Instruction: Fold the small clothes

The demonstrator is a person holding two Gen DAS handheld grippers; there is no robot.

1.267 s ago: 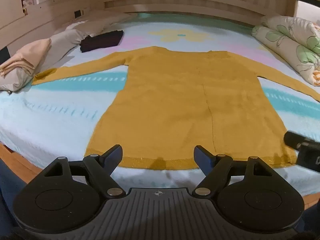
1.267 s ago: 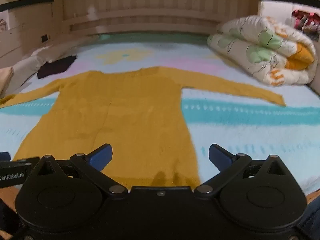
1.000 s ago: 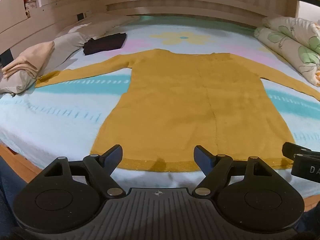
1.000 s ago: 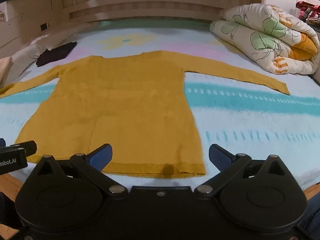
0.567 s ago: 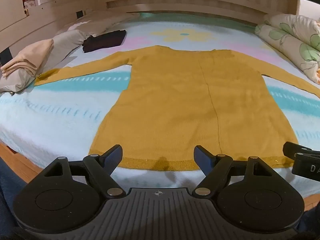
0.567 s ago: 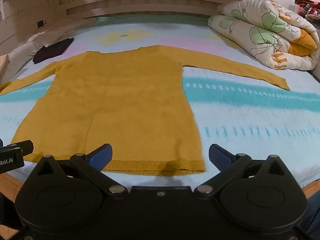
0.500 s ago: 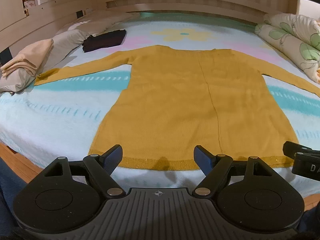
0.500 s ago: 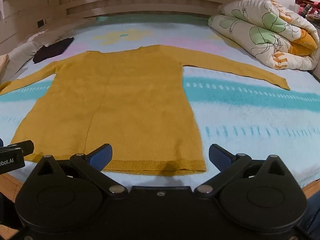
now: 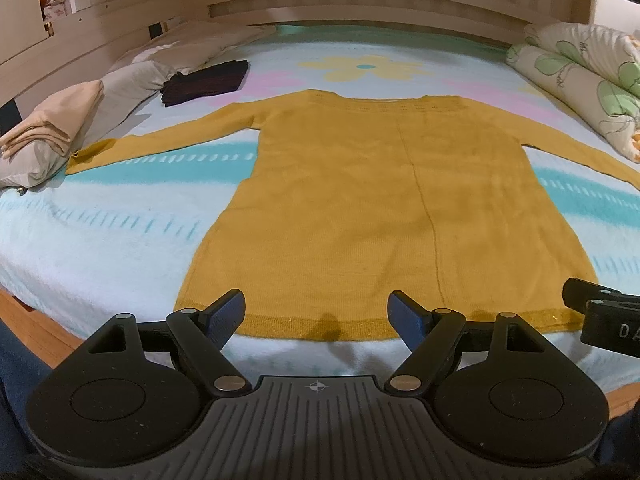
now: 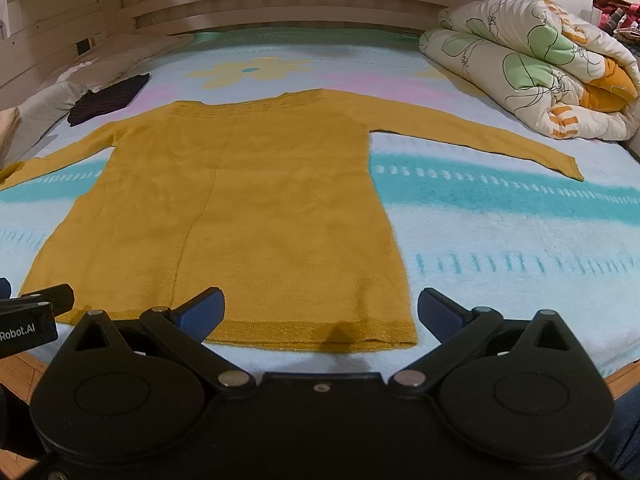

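From the left wrist, the left gripper (image 9: 316, 314) hangs over the near edge of the bed (image 9: 100, 248) with its tongs wide apart and nothing between them; just past them the yellow sweater (image 9: 380, 208) lies flat, hem toward the camera and sleeves stretched out to either side, laid out this way, it seems, so a fold can start from a clean shape; the tongs sit above the hem's left part, probably ready to take that corner; the tip of the right gripper (image 9: 604, 312) pokes in at the right edge; this view alone shows the folded beige cloth (image 9: 52, 124) on the pillow (image 9: 120, 92) and the whole left sleeve end.

From the right wrist, the right gripper (image 10: 320, 316) likewise has its tongs apart and empty, above the hem's right part; the sweater's right sleeve runs out fully to its cuff, cut off in the other view; the rolled quilt (image 10: 532, 68) shows whole here; the dark folded garment (image 10: 108, 98) appears in both; no fold is made yet.
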